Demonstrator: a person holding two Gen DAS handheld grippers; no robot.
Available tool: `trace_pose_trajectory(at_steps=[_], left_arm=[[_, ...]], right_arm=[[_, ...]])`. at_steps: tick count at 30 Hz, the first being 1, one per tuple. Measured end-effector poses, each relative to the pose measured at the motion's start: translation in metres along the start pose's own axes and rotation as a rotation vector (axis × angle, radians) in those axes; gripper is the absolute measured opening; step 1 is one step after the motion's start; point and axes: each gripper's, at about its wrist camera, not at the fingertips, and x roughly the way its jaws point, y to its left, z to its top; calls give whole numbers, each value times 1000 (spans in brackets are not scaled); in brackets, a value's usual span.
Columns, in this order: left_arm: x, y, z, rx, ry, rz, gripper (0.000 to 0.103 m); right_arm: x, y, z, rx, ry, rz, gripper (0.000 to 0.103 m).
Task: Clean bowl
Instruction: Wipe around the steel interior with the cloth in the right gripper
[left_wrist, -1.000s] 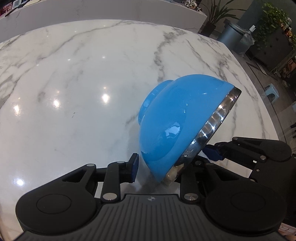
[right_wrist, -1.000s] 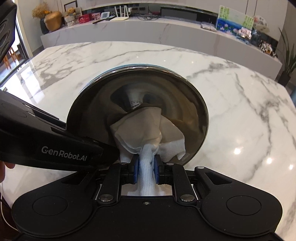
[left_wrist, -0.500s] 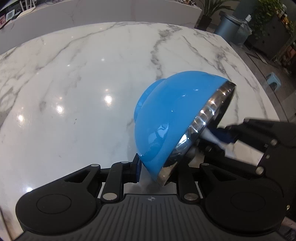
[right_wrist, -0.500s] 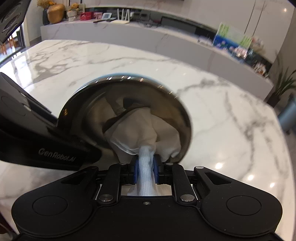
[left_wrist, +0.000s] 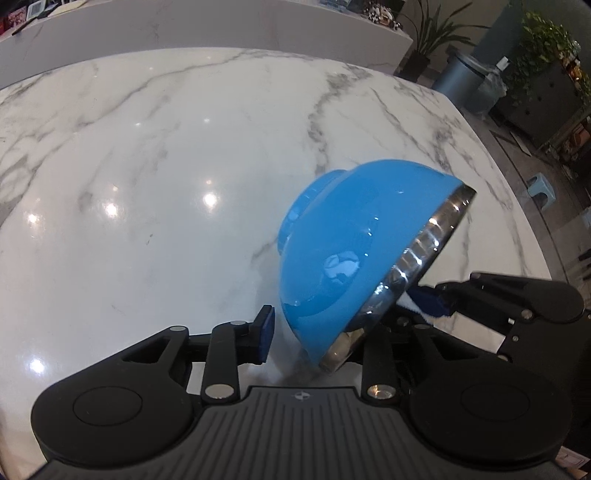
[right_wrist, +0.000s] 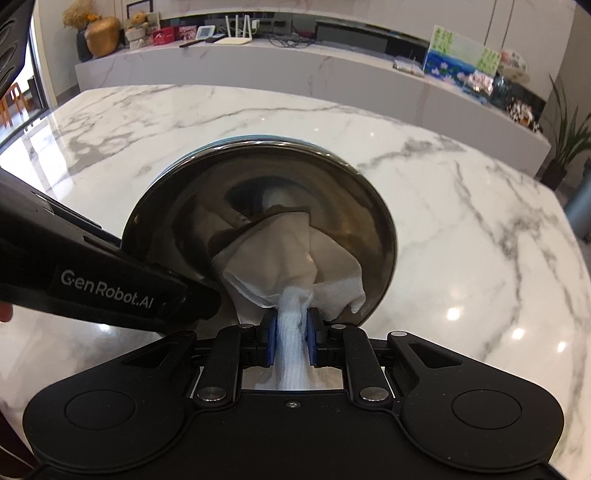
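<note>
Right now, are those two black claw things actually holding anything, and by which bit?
The right gripper pinches a white cloth by its bunched tail. The left gripper straddles the blue bowl at its lower rim, jaws opening, one pad off it.

We see the bowl (left_wrist: 343, 240) glossy blue outside, plastic or enamel by the look, with a polished metal rim; inside (right_wrist: 332, 206) it's mirror-like steel. The towel (right_wrist: 291, 266) is white, soft, embossed paper, crumpled. The desk (left_wrist: 147, 166) is polished white marble with grey veins, throwing lamp glare. Both grippers (right_wrist: 291, 334) (left_wrist: 317, 332) look like matt black plastic, with blue rubbery pads.
</note>
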Motion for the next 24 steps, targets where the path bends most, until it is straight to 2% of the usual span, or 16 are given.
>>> trace_pose_trajectory(at_steps=[4, 9, 11, 13, 21, 24], left_arm=[[1, -1, 2, -7, -22, -3, 31], [6, -4, 1, 3, 1, -1, 27], [7, -4, 1, 10, 9, -6, 19], [8, -5, 1, 18, 16, -7, 17], [7, -7, 1, 53, 32, 22, 16], [5, -9, 1, 72, 30, 41, 16]], right_arm=[[0, -3, -1, 44, 18, 39, 14], [-1, -4, -2, 66, 23, 51, 14], [-1, -3, -2, 56, 22, 48, 14], [-1, -1, -2, 41, 20, 42, 14], [-2, -1, -2, 17, -3, 4, 14], [-6, -2, 0, -3, -32, -37, 13]])
